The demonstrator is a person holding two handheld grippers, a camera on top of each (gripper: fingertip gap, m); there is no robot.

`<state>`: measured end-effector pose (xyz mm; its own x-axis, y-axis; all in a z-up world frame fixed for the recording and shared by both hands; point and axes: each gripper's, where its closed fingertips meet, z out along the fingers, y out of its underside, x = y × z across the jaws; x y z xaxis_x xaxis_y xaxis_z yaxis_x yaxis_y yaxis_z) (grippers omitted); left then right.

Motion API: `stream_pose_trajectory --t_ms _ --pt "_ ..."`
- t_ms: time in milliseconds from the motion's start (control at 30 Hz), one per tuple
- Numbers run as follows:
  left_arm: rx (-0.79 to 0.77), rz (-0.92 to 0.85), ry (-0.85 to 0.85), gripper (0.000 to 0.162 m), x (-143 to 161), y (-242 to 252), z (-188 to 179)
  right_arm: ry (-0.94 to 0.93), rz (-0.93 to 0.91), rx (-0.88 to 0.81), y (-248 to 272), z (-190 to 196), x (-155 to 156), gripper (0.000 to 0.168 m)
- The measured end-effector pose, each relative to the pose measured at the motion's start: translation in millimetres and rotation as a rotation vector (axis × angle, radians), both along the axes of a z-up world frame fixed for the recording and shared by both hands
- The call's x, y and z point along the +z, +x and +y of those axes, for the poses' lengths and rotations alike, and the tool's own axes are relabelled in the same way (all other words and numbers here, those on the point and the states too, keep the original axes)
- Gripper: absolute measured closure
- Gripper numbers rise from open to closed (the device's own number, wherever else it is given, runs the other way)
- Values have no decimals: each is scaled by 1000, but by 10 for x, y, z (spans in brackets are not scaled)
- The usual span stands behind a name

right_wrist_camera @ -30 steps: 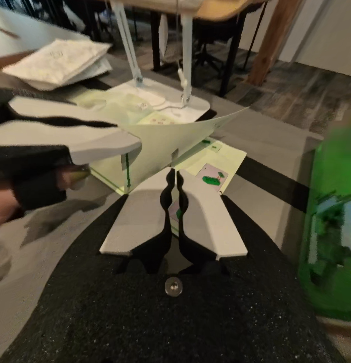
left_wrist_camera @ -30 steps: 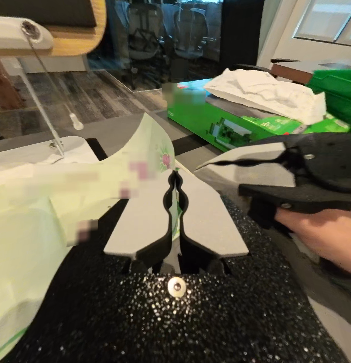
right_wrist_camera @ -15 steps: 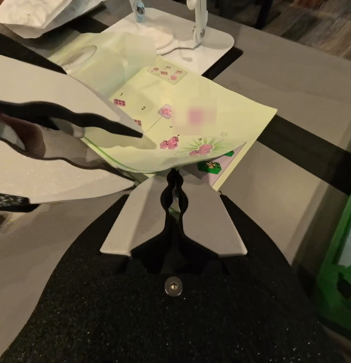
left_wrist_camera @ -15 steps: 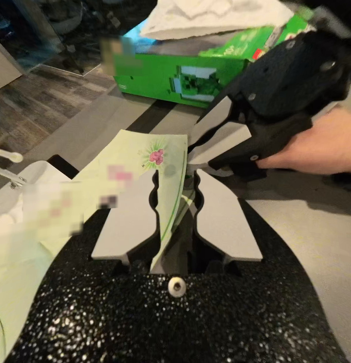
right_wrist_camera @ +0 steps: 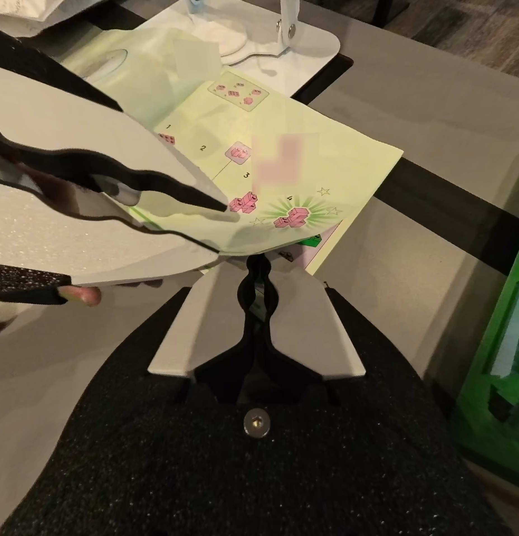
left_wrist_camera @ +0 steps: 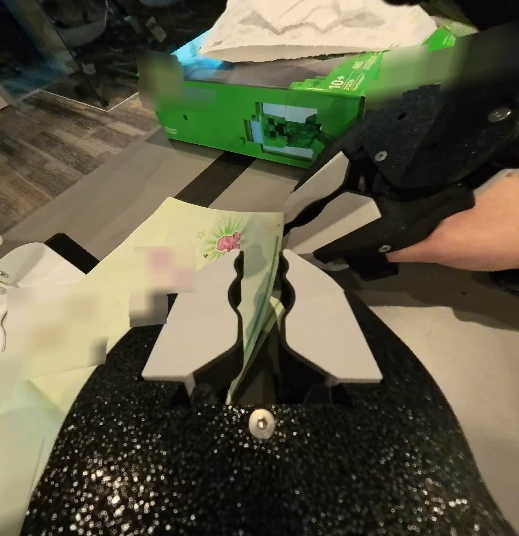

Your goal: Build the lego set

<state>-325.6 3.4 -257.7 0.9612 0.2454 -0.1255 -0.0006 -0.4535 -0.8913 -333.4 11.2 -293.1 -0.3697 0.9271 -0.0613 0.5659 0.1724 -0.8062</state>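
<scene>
From the left wrist view, the left gripper stands released, its jaws apart with a curled page of the pale green instruction booklet running loose between them, not pinched; beyond it the green lego box sits toward the far edge of the tabletop with a torn white paper bag lying on top, and the right gripper comes in from the right with its tips at the page's edge. From the right wrist view, the right gripper looks clenched on the booklet's near edge, lower pages caught between its fingers, while the booklet lies open beside a white lamp base at the far edge. No loose bricks show anywhere, so I'd say building hasn't started; they're only finding the page
</scene>
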Motion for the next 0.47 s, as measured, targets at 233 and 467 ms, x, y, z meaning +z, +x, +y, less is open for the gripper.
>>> stream_pose_trajectory --t_ms 233,467 --pt "-46 -88 83 130 101 -20 69 34 -3 21 9 -29 -23 168" --pt "-88 -135 93 127 43 17 128 66 -19 31 11 -43 -61 168"
